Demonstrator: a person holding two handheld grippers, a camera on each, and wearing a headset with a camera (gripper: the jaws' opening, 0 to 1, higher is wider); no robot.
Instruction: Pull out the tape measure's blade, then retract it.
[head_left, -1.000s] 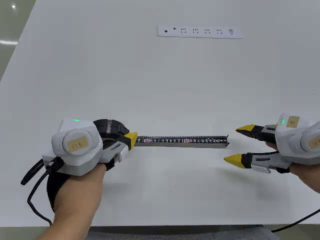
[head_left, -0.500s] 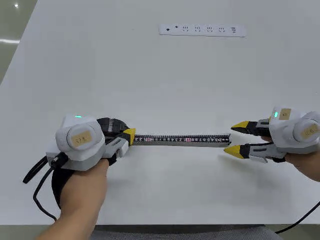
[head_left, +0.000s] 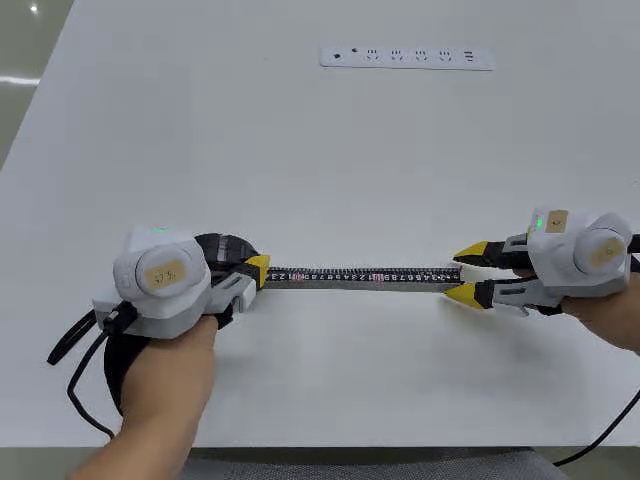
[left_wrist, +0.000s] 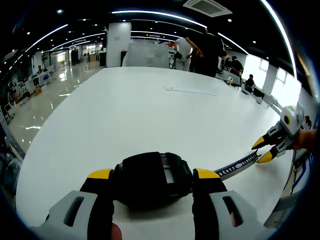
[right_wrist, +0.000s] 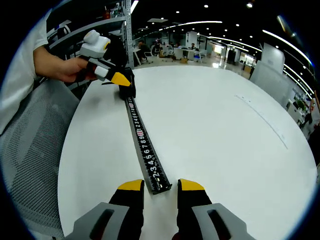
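My left gripper (head_left: 240, 262) is shut on the black tape measure case (head_left: 222, 252) at the table's front left; its yellow tips clamp the case (left_wrist: 152, 177) on both sides. The blade (head_left: 360, 277) lies flat on the white table, running right from the case. My right gripper (head_left: 465, 272) is open, and its two yellow tips straddle the blade's hooked end. In the right gripper view the blade (right_wrist: 142, 140) ends between the tips of the right gripper (right_wrist: 161, 186), with a thin gap on each side.
A white power strip (head_left: 406, 58) lies at the far side of the white table (head_left: 300, 160). A mesh chair (right_wrist: 30, 165) stands by the table's near edge. People stand beyond the table's far end (left_wrist: 200, 47).
My right gripper has moved left up to the blade's end, and its jaws have narrowed around it. The left gripper and case have stayed put.
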